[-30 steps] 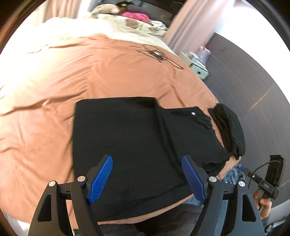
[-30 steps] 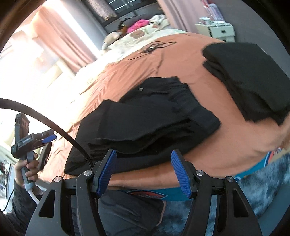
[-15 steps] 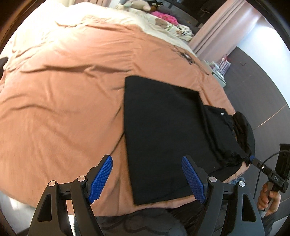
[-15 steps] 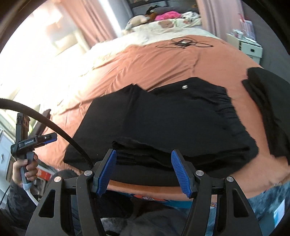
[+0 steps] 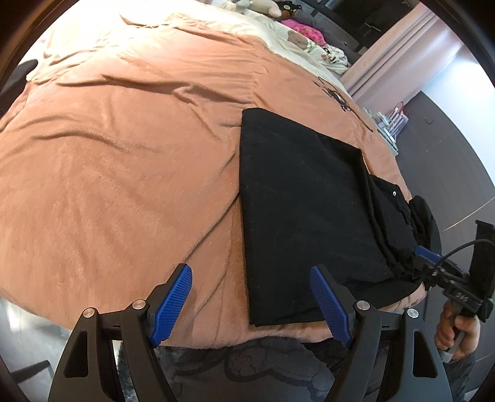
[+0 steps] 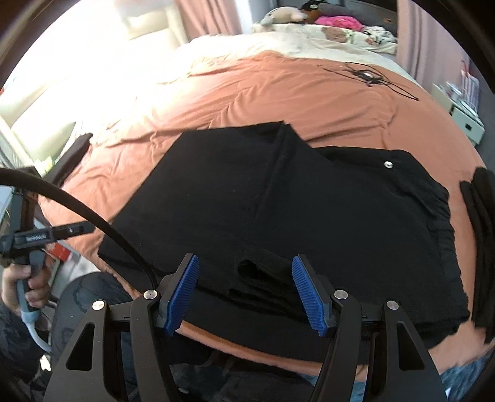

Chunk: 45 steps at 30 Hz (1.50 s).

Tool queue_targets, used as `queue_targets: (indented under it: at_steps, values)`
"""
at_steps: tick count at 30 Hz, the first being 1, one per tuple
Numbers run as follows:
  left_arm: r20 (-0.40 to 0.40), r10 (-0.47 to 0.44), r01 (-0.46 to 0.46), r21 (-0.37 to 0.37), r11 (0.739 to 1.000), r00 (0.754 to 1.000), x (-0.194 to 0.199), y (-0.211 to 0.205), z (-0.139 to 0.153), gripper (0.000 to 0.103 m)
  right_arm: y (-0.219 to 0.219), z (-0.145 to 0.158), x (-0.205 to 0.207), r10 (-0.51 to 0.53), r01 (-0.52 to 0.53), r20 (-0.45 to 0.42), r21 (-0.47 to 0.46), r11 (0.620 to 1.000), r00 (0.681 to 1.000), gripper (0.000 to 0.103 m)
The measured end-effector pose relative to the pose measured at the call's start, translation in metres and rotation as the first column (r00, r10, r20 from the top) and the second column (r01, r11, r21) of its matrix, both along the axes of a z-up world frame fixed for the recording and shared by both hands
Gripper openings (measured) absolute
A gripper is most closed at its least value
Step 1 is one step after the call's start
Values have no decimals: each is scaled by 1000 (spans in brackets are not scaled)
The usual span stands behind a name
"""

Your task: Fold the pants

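Observation:
Black pants (image 5: 303,198) lie folded flat on the orange bedspread (image 5: 123,160), legs doubled over toward the waistband with its metal button (image 6: 387,164). My left gripper (image 5: 252,301) is open and empty, above the bed's near edge at the pants' left near corner. My right gripper (image 6: 244,292) is open and empty, just above the pants' (image 6: 278,201) near edge where the layers bunch. The right gripper also shows at the right of the left wrist view (image 5: 428,256).
A second folded black garment (image 6: 482,228) lies to the right of the pants. Black cables (image 6: 368,75) lie on the far bedspread. Pillows and plush toys (image 6: 309,15) are at the head. A white nightstand (image 6: 464,120) stands at the right. The person's legs are below the bed edge.
My left gripper has swung left, so the pants now sit to its right and more bare bedspread shows. My right gripper has moved in over the pants' near edge. Both stay open.

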<state>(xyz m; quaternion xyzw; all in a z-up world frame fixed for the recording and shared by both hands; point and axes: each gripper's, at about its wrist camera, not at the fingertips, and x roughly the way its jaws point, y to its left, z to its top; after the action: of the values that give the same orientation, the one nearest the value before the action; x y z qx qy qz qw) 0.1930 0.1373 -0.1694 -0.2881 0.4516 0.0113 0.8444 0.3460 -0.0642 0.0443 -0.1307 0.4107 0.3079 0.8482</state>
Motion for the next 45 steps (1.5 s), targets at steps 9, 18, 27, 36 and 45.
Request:
queue_targets:
  at_steps: [9,18,27,36,45]
  values:
    - [4,29,-29,21,999,1000,-10,9,10,80,23,-17,12,20,-19,5,-122,992,1000,19]
    - [17,68,-69,29,997,998,-17,26,19,80,2,42,25,17,-13,92,-41,999,996,11]
    - [24,53,-55,76,996,998,-11,29,23,83,-45,85,83,-91,92,135,0,996,987,7]
    - [-9,63,-62,71,996,998,-3,31,11,84,-47,81,149,-159,165,134,-34,986,978,7]
    - [-31,83,-80,66,995,996,0,37,3,84,-50,55,203,-340,352,121,-100,931,933,14]
